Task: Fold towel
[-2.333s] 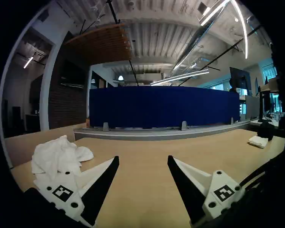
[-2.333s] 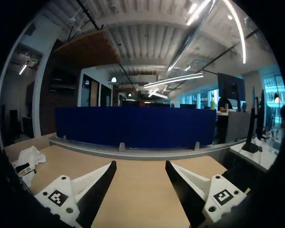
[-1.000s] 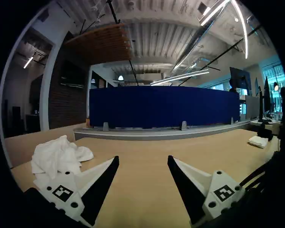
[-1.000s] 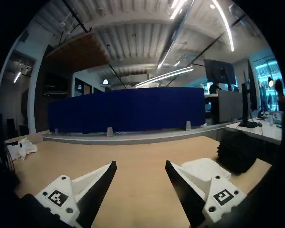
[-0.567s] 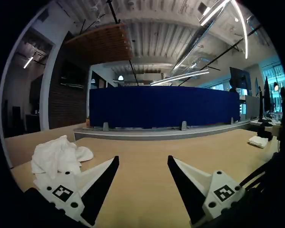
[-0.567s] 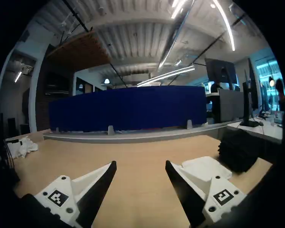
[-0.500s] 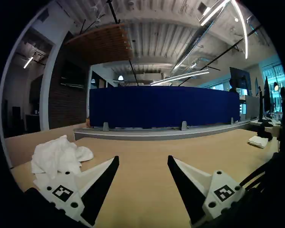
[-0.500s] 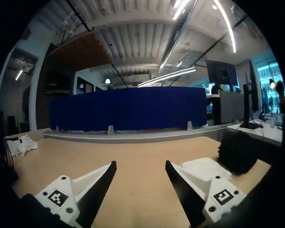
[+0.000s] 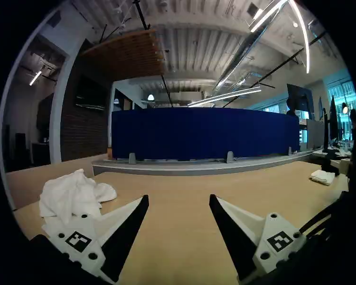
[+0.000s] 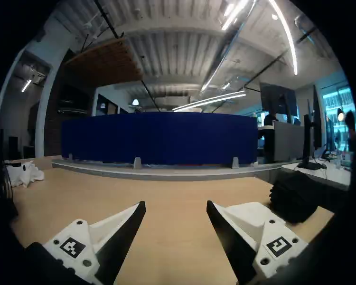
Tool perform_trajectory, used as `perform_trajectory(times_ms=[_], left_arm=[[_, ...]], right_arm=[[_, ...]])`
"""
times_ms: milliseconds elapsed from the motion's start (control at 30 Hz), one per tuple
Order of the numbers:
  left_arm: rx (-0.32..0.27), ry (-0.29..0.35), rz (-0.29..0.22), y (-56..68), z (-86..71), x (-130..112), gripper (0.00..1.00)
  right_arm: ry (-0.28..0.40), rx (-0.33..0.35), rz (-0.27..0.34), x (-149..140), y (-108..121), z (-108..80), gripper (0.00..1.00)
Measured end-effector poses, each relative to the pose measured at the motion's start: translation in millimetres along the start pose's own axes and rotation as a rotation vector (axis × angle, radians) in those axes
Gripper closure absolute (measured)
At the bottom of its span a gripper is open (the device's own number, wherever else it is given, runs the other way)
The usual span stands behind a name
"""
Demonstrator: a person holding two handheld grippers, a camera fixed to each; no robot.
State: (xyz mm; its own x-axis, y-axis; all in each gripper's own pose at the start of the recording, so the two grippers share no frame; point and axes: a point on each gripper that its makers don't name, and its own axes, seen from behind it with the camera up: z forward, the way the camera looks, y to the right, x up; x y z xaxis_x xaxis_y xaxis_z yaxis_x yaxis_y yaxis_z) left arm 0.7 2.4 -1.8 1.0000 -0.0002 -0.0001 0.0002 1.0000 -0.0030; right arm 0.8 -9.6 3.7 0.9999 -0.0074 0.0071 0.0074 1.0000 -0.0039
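Note:
A crumpled white towel lies on the wooden table at the left, just beyond my left gripper's left finger; it appears small at the far left as the crumpled towel in the right gripper view. My left gripper is open and holds nothing. A folded white towel lies flat at the right, partly behind the right finger of my right gripper, which is open and empty. The same folded towel shows far right in the left gripper view.
A stack of black folded cloth sits beside the folded white towel near the table's right edge. A blue partition on a grey rail runs along the table's far side. Desks with monitors stand to the right.
The right gripper swung right and dropped toward the table, bringing the folded white towel and black stack into its view, then levelled slightly. The left gripper stayed still.

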Motion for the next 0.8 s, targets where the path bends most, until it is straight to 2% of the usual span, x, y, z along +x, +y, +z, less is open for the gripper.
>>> perform_trajectory(times_ms=[800], left_arm=[[0.0, 0.0, 0.0, 0.1, 0.0, 0.3, 0.05]], right_arm=[[0.007, -0.005, 0.007, 0.1, 3.1, -1.5, 0.0]])
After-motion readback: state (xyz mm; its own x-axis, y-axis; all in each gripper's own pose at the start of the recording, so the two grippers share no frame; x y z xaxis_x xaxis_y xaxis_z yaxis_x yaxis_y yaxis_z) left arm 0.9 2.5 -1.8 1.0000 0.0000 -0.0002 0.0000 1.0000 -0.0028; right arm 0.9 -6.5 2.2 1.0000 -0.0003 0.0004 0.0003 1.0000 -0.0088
